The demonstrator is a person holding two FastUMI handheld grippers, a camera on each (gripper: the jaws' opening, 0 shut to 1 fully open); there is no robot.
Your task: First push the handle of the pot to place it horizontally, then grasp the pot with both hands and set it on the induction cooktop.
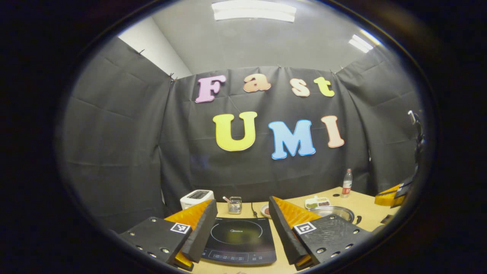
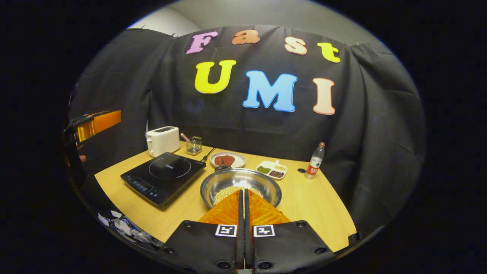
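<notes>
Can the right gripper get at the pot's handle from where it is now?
Probably yes. The right gripper, fingers together, hovers over the pot's near rim; the handle at the far rim has clear table around it.

You have bright ceiling light panels (image 1: 254,10) overhead, glare on the induction cooktop (image 2: 164,174) glass, soft shadows on the surface (image 2: 312,201), sharp centres, and strong fisheye bending at edges.

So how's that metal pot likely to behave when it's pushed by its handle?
The pot looks like rigid polished steel, so it will probably slide and pivot on the smooth wooden table instead of tipping. Wide and shallow, it seems stable; the grains inside may shift.
</notes>
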